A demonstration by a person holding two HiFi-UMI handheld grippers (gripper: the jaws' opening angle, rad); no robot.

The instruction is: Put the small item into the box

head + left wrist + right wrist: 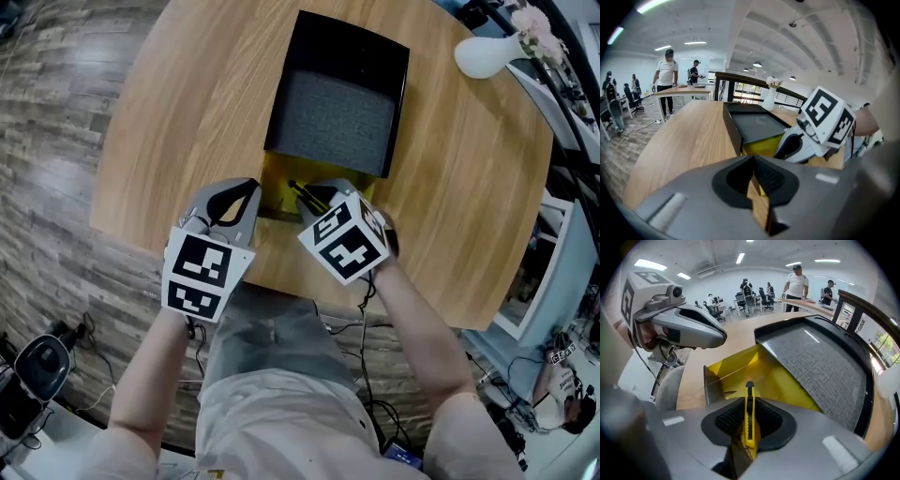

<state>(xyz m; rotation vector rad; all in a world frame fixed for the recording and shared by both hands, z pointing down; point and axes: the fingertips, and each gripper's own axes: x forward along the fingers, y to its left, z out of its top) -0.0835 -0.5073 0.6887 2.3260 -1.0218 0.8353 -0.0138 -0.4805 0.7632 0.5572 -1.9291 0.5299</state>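
A black box (pixel 309 56) lies on the round wooden table, with a grey padded part (pixel 342 117) and an open yellow compartment (pixel 754 371) at its near end. My right gripper (pixel 749 427) is shut on a slim yellow utility knife (pixel 749 416), held just above the near edge of the yellow compartment. In the head view the knife (pixel 305 194) pokes out over the yellow part (pixel 277 178). My left gripper (pixel 246 190) sits just left of the box's near corner. Its jaws (pixel 754 183) are shut with nothing between them.
A white vase (pixel 487 54) with flowers stands at the table's far right. The table edge (pixel 281 281) runs close under both grippers. Bare wood (pixel 187 112) lies left of the box. People stand by a far table (pixel 682 89) in the background.
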